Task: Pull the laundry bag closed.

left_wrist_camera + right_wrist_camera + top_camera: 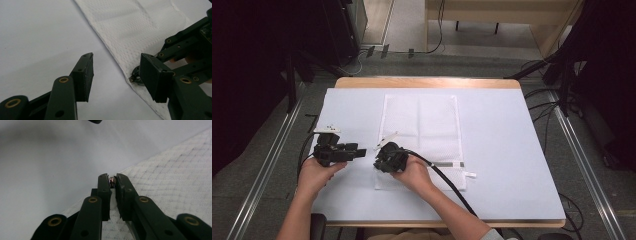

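Observation:
A white mesh bag [422, 122] lies flat on the white-covered table [507, 150], its zipper edge nearest the person. My right gripper [377, 163] is at the bag's near left corner. In the right gripper view it [111, 179] is shut on the small metal zipper pull [111, 180] at the edge of the bag [175, 177]. My left gripper [361, 152] hovers just left of that corner, jaws open and nothing between them [117, 60]. The zipper pull [135, 78] and the bag [140, 27] lie just beyond its right jaw, with the right gripper [185, 47] behind.
A grey stretch of zipper [447, 164] and a white tab [470, 174] show at the bag's near right. Bare white cover spreads right of the bag. A cable [447, 182] trails from the right gripper toward the near table edge. Metal rails [267, 165] flank the table.

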